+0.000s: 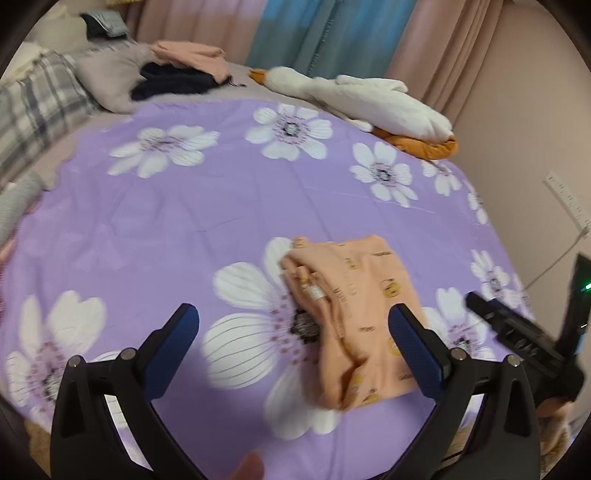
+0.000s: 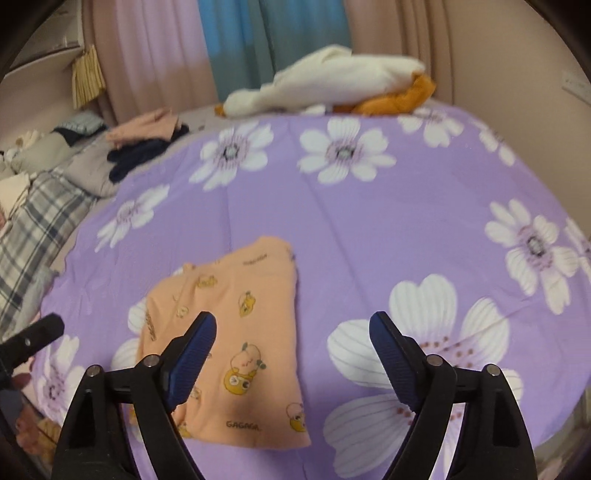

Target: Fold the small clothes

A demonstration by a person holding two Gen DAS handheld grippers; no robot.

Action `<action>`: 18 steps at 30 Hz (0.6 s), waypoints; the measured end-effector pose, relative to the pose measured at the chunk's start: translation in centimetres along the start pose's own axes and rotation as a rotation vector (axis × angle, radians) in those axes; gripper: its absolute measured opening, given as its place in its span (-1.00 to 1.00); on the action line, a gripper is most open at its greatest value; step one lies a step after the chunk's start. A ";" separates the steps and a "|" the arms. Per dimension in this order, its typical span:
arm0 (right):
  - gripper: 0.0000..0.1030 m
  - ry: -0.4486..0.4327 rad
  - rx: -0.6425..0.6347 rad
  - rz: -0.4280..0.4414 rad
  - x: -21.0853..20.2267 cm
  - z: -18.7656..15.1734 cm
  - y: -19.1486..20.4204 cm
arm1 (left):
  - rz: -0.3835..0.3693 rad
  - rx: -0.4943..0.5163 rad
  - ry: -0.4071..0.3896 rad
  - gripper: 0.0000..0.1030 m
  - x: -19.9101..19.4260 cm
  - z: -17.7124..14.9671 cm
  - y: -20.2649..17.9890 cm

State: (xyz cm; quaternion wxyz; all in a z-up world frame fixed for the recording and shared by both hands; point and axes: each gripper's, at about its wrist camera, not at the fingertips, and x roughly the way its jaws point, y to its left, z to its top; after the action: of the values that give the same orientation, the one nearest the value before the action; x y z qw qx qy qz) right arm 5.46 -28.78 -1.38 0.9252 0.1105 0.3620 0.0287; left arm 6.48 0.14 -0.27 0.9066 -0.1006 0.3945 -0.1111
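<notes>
A small peach garment (image 1: 354, 317) with yellow cartoon prints lies folded into a compact rectangle on the purple flowered bedspread (image 1: 221, 206). In the right wrist view the garment (image 2: 236, 332) sits left of centre. My left gripper (image 1: 295, 325) is open and empty, hovering above the bedspread, with its right finger over the garment's right edge. My right gripper (image 2: 291, 336) is open and empty, above the garment's right edge. The right gripper's body (image 1: 524, 336) shows at the right of the left wrist view.
A white plush goose (image 1: 369, 96) with orange feet lies at the far edge. A pile of peach and dark clothes (image 1: 184, 70) and a plaid blanket (image 1: 37, 107) lie at the far left. Curtains (image 1: 332, 33) hang behind. A wall (image 1: 535, 129) stands at the right.
</notes>
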 end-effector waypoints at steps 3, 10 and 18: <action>0.65 -0.014 -0.006 0.002 -0.8 -0.3 0.3 | 0.017 -0.003 0.018 0.99 -0.5 -0.9 0.2; 0.66 0.040 -0.044 0.046 -0.9 -1.6 1.7 | 0.007 0.055 0.099 0.99 0.2 -3.9 -1.6; 0.66 0.032 -0.086 0.030 -1.3 -2.0 2.9 | 0.014 0.054 0.092 0.99 0.0 -3.6 -1.7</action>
State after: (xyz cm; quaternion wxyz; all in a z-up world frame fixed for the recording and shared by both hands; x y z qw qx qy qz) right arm 3.26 -25.77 -1.31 0.9227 0.0757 0.3733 0.0600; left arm 3.63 -1.87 -2.20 0.8907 -0.0682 0.4331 -0.1198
